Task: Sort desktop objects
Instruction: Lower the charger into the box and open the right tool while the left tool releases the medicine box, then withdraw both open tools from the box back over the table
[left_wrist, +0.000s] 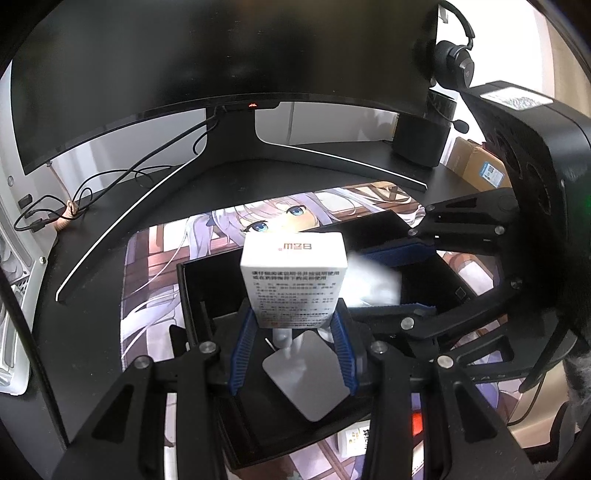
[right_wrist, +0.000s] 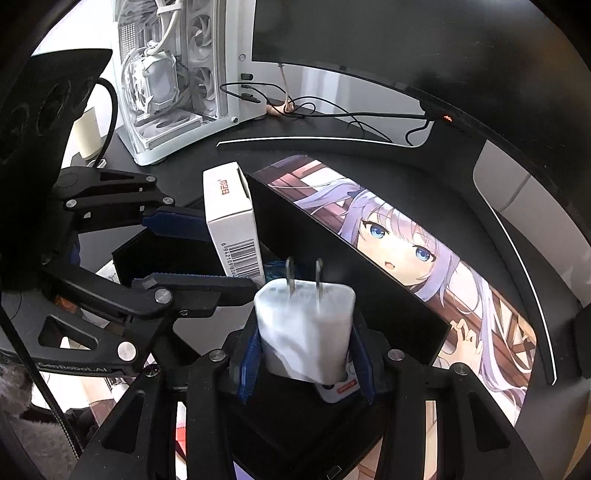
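Note:
My left gripper (left_wrist: 293, 325) is shut on a white medicine box (left_wrist: 295, 280) and holds it upright above a black open storage box (left_wrist: 192, 291). The white box also shows in the right wrist view (right_wrist: 231, 218), between the left gripper's blue pads (right_wrist: 177, 225). My right gripper (right_wrist: 306, 354) is shut on a white plug charger (right_wrist: 306, 332), prongs pointing up, over the same black box (right_wrist: 351, 266). The right gripper shows in the left wrist view (left_wrist: 406, 273), with the blurred white charger (left_wrist: 373, 282) between its fingers.
An anime desk mat (left_wrist: 155, 266) covers the black desk under the box. A curved monitor (left_wrist: 221, 74) on a V-shaped stand stands behind. A white PC case (right_wrist: 177, 74) and loose cables (right_wrist: 295, 107) are at the far left. A headset (left_wrist: 452, 55) hangs at the right.

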